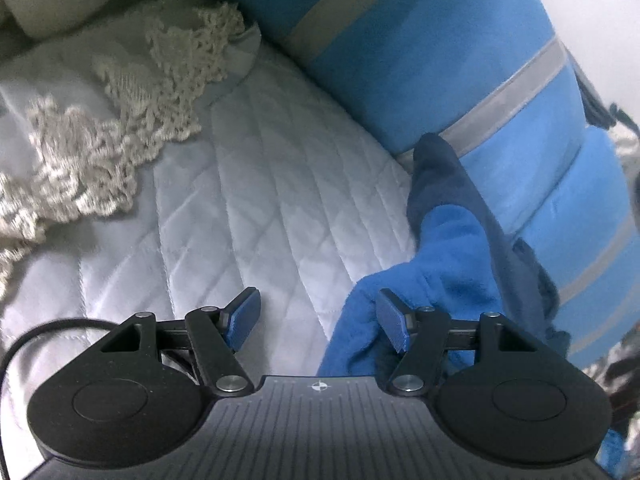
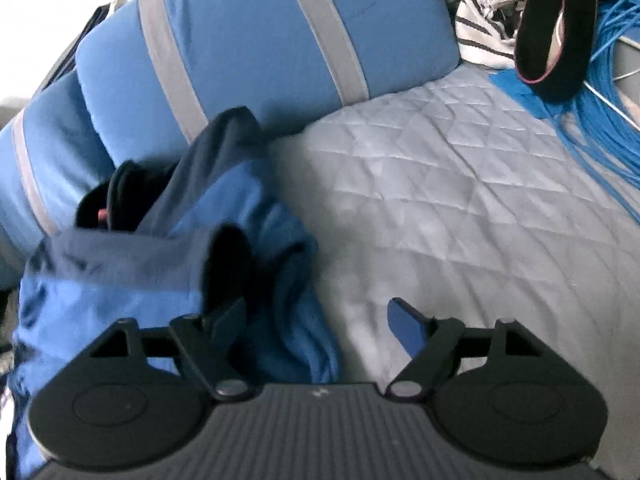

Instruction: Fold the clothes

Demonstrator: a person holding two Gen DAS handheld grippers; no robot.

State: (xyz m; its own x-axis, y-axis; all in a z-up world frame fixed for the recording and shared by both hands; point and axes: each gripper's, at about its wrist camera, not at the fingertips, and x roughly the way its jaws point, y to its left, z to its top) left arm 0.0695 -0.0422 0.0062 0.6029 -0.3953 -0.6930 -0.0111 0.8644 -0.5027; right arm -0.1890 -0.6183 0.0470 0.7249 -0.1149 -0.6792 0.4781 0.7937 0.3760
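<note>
While both cameras look down along their fingers onto a pale grey quilted bedspread [image 1: 248, 184] stitched in diamonds, the thing to be folded, a crumpled blue fleece garment with darker navy parts [image 1: 448, 248], lies bunched on the bed against a large sky-blue cushion with grey stripes [image 1: 460, 60]. From the left wrist view, the left gripper [image 1: 318, 316] stands with its jaws spread wide and nothing between them; its right blue pad sits over the edge of the fleece, while its left pad is over bare quilt. A cream crocheted lace cloth [image 1: 120, 128] lies ruffled on the bedspread well to the left, and a thin black cable [image 1: 44, 330] curls beside the gripper body. From the right wrist view, the right gripper [image 2: 320, 326] is likewise spread apart and empty, its left finger pushed in among the folds of the same garment [image 2: 132, 264], its right blue pad over bare quilt [image 2: 460, 208]. The striped cushion [image 2: 260, 40] props up behind the garment there. Farther back on the right lie a bundle of bright blue cord [image 2: 604, 92], a black strap with a reddish edge [image 2: 548, 40] and a white cloth with dark stripes [image 2: 476, 36]. Motion blur softens the garment's folds, so what kind of clothing it is cannot be told.
</note>
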